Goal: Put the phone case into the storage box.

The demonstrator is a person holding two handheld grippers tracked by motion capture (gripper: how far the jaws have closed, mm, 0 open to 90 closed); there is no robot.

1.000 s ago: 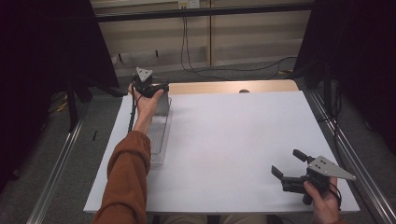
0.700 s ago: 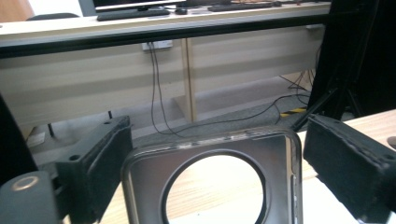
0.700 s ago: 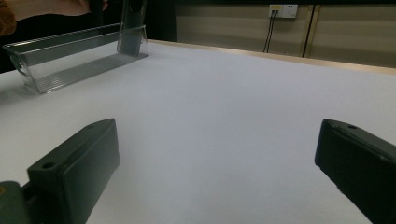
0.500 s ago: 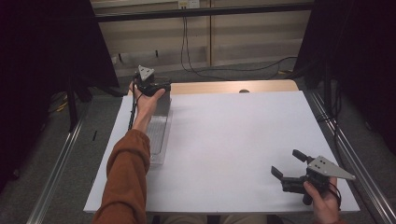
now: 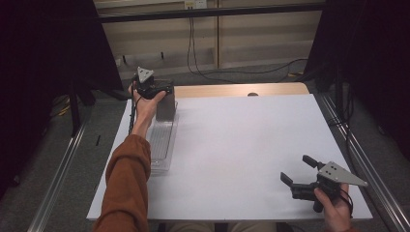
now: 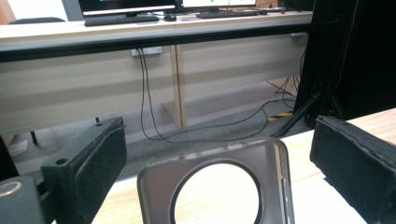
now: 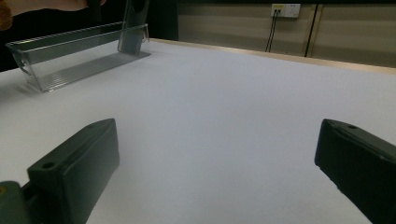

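Hovering with jaws spread wide, the left gripper (image 5: 162,88) straddles the grey metal plate (image 6: 219,184) standing in the clear tray (image 5: 162,145) at ten o'clock. At five o'clock, the right gripper (image 5: 300,170) rests agape and empty on the white table (image 5: 241,145).

A clear tray (image 5: 162,145) is being carried at the bench's (image 5: 241,154) nine o'clock edge, a metal plate (image 5: 166,104) being kept upright at its twelve o'clock end.

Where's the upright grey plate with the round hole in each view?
High view: grey plate upper left, at the clear tray's far end, under the left gripper.
Left gripper view: bottom centre, between the open jaws.
Right gripper view: top left, at the tray's end.
Shared landmark: the clear tray.
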